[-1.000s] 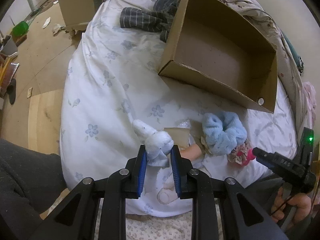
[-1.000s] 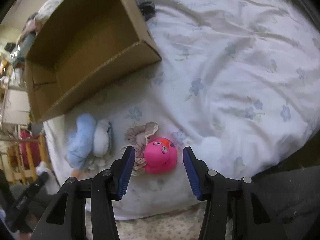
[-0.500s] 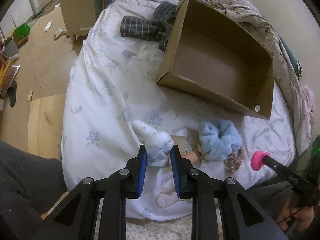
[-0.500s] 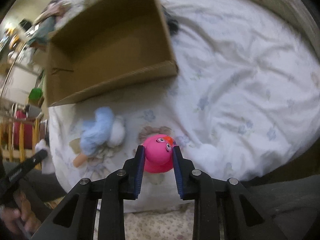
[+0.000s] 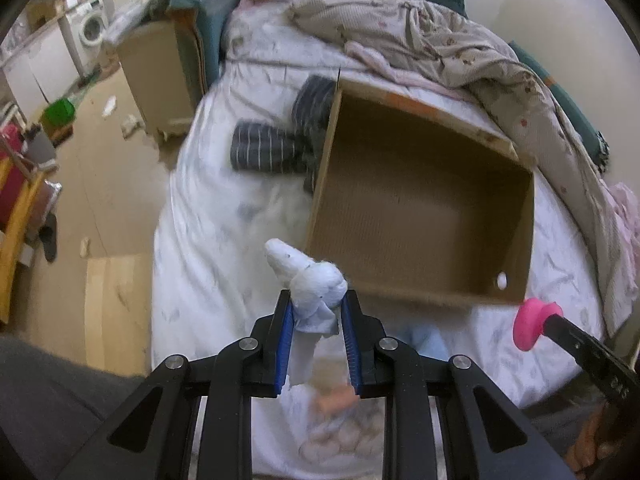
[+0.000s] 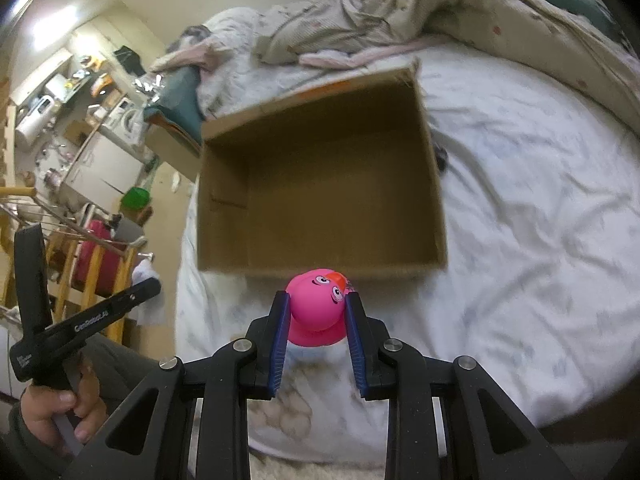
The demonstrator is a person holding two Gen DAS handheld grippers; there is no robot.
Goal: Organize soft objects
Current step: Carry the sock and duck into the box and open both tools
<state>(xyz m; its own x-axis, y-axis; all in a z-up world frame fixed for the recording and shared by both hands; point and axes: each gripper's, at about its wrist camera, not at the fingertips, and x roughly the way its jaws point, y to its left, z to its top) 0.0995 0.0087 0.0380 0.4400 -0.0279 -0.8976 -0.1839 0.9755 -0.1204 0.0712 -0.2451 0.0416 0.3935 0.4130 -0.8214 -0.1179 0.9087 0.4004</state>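
Note:
My left gripper (image 5: 316, 312) is shut on a white plush toy (image 5: 312, 284) and holds it in the air before the near wall of an open cardboard box (image 5: 420, 296). My right gripper (image 6: 316, 312) is shut on a pink duck toy (image 6: 318, 312), raised just in front of the same box (image 6: 320, 268). The duck also shows at the right of the left wrist view (image 5: 530, 326). The box is empty inside. A light blue soft thing (image 5: 426, 340) lies on the bed below my left gripper, mostly hidden.
The box sits on a white floral bed sheet (image 6: 520, 240). Dark striped cloth (image 5: 272, 152) lies by the box's far left corner. A crumpled beige blanket (image 5: 440, 48) is piled behind it. The floor and a second cardboard box (image 5: 160, 76) are at left.
Both grippers have lifted off the bed and moved toward the box. The right gripper closed on the pink duck and raised it. The left still holds the white plush.

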